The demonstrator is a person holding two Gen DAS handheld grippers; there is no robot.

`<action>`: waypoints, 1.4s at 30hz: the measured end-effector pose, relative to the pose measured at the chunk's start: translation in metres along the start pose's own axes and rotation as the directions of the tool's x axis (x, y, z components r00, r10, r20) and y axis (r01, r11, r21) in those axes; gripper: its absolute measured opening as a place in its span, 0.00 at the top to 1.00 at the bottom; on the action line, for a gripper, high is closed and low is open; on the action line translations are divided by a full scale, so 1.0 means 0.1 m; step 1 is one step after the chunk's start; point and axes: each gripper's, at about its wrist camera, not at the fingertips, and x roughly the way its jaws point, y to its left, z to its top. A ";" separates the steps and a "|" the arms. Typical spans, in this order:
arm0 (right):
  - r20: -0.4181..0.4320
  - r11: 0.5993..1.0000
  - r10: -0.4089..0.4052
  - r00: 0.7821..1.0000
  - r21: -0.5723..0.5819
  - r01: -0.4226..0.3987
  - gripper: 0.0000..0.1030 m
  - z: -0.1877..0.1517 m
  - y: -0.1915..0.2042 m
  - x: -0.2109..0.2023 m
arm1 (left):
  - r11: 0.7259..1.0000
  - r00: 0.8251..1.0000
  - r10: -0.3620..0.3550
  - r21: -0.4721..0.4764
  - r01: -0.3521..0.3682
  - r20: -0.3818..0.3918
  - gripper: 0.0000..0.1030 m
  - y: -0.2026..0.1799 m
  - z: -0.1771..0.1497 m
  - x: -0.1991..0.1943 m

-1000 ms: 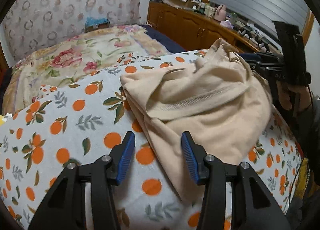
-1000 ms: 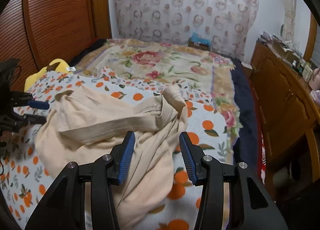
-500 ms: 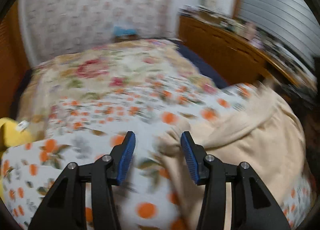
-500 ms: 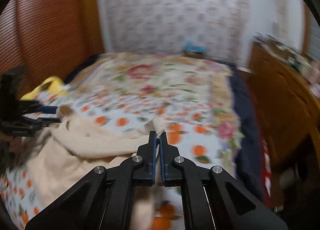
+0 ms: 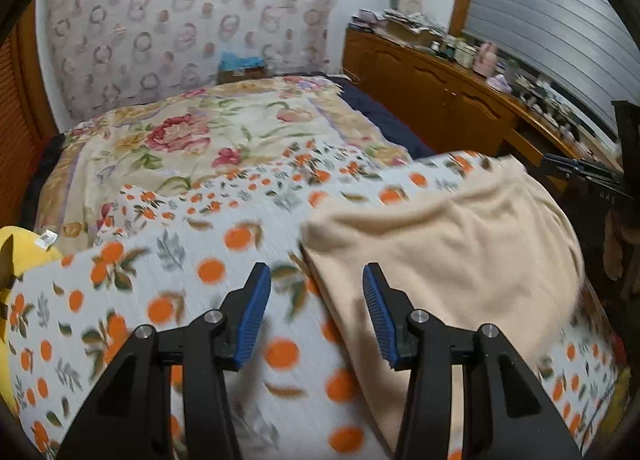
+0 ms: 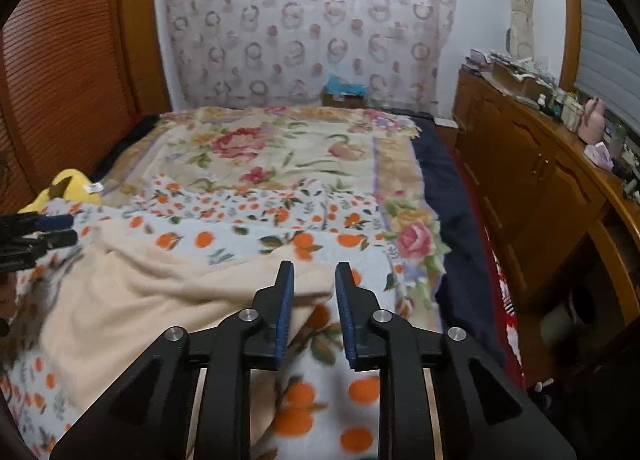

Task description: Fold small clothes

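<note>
- My left gripper (image 5: pixel 316 310) hung over the orange-print blanket (image 5: pixel 180 284) with its blue pads moderately apart and nothing between them; the near left edge of the beige garment (image 5: pixel 440 256) lay just beside its right pad.
- My right gripper (image 6: pixel 314 310) had its jaws narrowly apart and opening; the garment's corner (image 6: pixel 308 292) sat in the gap, not pinched by the pads.
- The beige garment (image 6: pixel 152 300) lay spread and rumpled on the orange-print blanket, in front of the floral quilt (image 6: pixel 288 148).
- A yellow plush (image 6: pixel 70 186) rested by the wooden shutter.
</note>
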 end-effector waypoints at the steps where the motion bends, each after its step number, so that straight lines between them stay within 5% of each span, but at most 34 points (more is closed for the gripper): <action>1: 0.001 1.000 0.005 1.000 -0.004 -0.005 0.76 -0.05 0.02 -0.08 | 1.000 1.000 -0.014 0.003 0.014 -0.006 0.54 -0.03 -0.06 -0.04; 11: -0.071 0.992 0.127 0.989 -0.003 -0.127 0.72 -0.69 0.29 -0.62 | 0.990 0.988 -0.142 0.011 0.143 -0.061 0.54 -0.28 -0.46 -0.24; 21: -0.160 0.983 0.159 0.974 -0.070 -0.172 0.69 -1.04 0.58 -0.55 | 0.988 0.986 -0.132 0.062 0.139 -0.107 0.54 -0.49 -0.57 -0.16; 24: -0.182 0.986 0.134 0.974 -0.078 -0.150 0.69 -1.08 0.64 -0.43 | 0.985 0.984 -0.138 0.090 0.148 -0.108 0.75 -0.50 -0.58 -0.11; 25: -0.176 0.985 0.133 0.975 -0.081 -0.149 0.70 -1.07 0.64 -0.41 | 0.984 0.983 -0.147 0.083 0.156 -0.112 0.89 -0.49 -0.57 -0.10; 26: -0.169 0.985 0.132 0.977 -0.085 -0.148 0.75 -1.06 0.64 -0.40 | 0.983 0.981 -0.160 0.069 0.168 -0.115 0.92 -0.46 -0.56 -0.10; 28: -0.139 0.983 0.143 0.980 -0.090 -0.157 0.91 -1.04 0.62 -0.43 | 0.987 0.986 -0.136 0.073 0.143 -0.093 0.93 -0.47 -0.54 -0.13; 30: -0.118 0.982 0.123 0.985 -0.127 -0.137 0.96 -1.01 0.63 -0.49 | 0.992 0.994 -0.101 0.066 0.104 -0.050 0.94 -0.44 -0.53 -0.19; 36: -0.079 0.987 -0.009 0.997 -0.163 -0.004 1.00 -1.00 0.38 -0.78 | 0.991 0.991 -0.133 0.020 0.133 -0.011 0.94 -0.30 -0.50 -0.37; 42: -0.096 0.993 0.006 0.995 -0.118 -0.017 1.00 -1.01 0.24 -0.83 | 0.992 0.994 -0.104 0.061 0.106 -0.037 0.92 -0.38 -0.54 -0.41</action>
